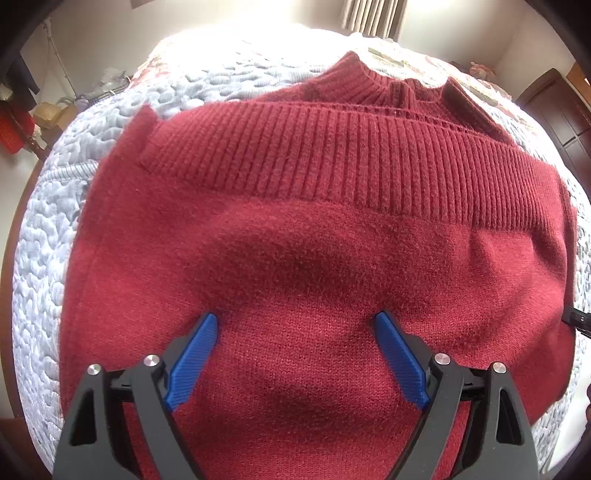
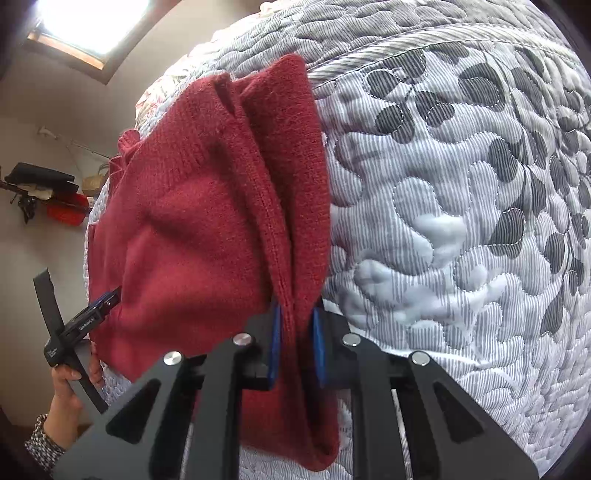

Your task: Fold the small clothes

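A dark red knit sweater (image 1: 314, 258) lies on the quilted bed cover (image 1: 48, 258), its ribbed hem (image 1: 351, 162) folded up close to the collar (image 1: 399, 88). My left gripper (image 1: 295, 321) is open, its blue pads (image 1: 199, 354) spread wide over the near part of the sweater with nothing between them. In the right wrist view my right gripper (image 2: 297, 325) is shut on a bunched side edge of the sweater (image 2: 207, 221), lifting that fold slightly. A hand (image 2: 66, 391) holds the left gripper (image 2: 88, 317) at the sweater's far side.
The grey-and-white leaf-print quilt (image 2: 461, 221) spreads out to the right of the sweater. Beyond the bed are a dark wooden cabinet (image 1: 561, 118), a red basket (image 1: 14, 129) and curtains (image 1: 373, 14). The bed's edge runs along the left.
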A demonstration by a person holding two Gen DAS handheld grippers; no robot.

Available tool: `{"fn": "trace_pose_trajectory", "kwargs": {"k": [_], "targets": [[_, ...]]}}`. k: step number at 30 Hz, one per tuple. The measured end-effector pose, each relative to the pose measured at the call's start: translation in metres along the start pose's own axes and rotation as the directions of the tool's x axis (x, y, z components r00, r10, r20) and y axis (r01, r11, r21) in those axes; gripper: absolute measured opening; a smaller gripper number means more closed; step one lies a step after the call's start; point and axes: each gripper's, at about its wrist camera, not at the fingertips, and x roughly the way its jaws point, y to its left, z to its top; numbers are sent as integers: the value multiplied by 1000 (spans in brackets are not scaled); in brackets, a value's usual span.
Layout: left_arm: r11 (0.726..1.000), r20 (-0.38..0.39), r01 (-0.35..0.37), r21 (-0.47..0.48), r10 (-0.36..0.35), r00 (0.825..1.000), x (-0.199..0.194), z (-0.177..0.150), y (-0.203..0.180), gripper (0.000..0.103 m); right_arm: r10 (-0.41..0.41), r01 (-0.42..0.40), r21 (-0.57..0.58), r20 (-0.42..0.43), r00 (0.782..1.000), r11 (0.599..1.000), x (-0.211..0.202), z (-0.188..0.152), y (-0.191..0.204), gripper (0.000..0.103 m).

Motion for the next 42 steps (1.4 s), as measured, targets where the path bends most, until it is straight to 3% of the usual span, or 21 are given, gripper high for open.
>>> {"fn": "trace_pose_trajectory", "kwargs": {"k": [12,20,27,34,37,39,42], "targets": [[1000,-19,20,4,-20,1000,-3,6,10,88,21,-21,45,-1,1000,999,-19,-2,-11,14],[994,44,80,-75,-77,996,-50,13,55,88,83,-75,-192,35,996,978,-66,-3,100,14],[988,42,86,-132,-81,996,-57,6,87,88,62,-71,-322,-39,997,944,-30,-2,183,14],[985,37,90,-144,-86,996,-58,-1,93,88,10,-41,-317,-99,995,947,25,-5,204,14],[984,35,107,-145,-103,994,-56,3,88,88,19,-59,-302,-134,991,951,41,-10,201,18],[982,32,126,-144,-123,992,-54,6,82,88,84,-129,-285,-167,982,950,46,-12,200,31],[972,27,184,-143,-182,983,-54,13,70,88,146,-195,-287,-185,972,938,37,-15,201,40]]}}
